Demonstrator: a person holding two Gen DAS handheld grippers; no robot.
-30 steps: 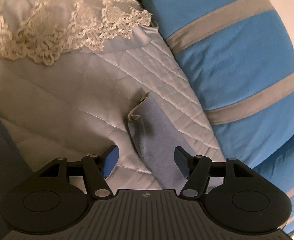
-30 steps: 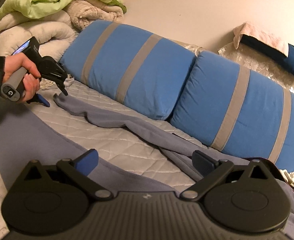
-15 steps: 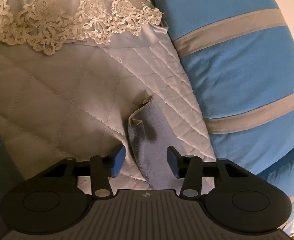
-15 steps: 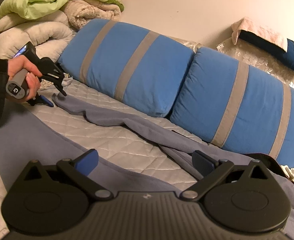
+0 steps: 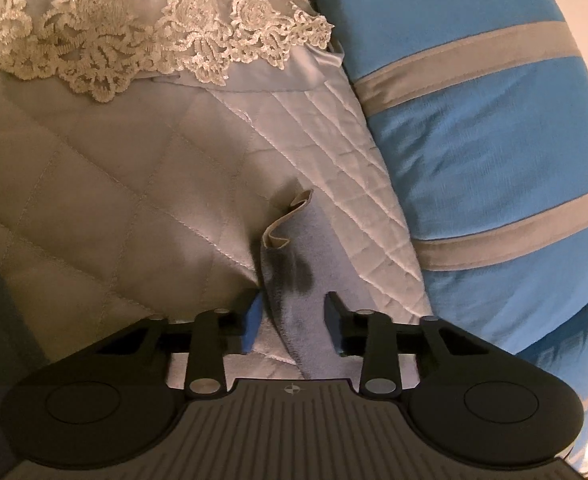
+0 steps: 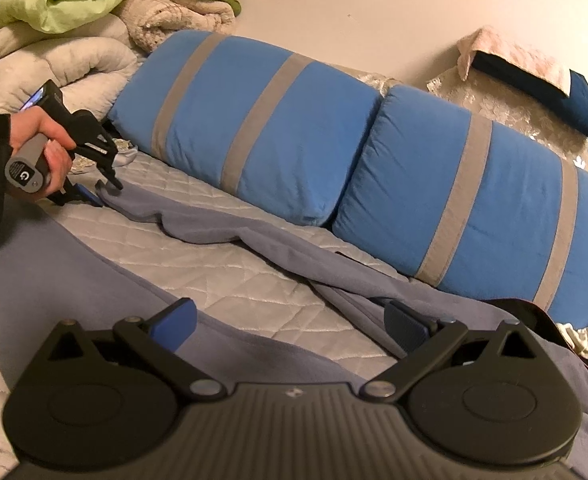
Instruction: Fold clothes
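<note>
A grey-blue garment [image 6: 254, 240] lies spread on the quilted bed. Its long sleeve runs along the foot of the blue pillows toward the far left. In the left wrist view the sleeve end [image 5: 297, 264] with its curled pale cuff lies between the jaws of my left gripper [image 5: 292, 322], which is open and straddles it low over the quilt. The left gripper also shows in the right wrist view [image 6: 102, 188], held by a hand at the sleeve tip. My right gripper [image 6: 290, 322] is open and empty, above the garment's body.
Two blue pillows with grey stripes [image 6: 453, 184] line the wall side of the bed. A lace-edged cover [image 5: 134, 40] lies beyond the sleeve. Bundled duvets and blankets [image 6: 94, 12] are piled at far left. A quilted grey bedspread [image 6: 234, 272] lies under the garment.
My left gripper has moved forward onto the sleeve end and its jaws have narrowed around it. The right gripper has barely moved.
</note>
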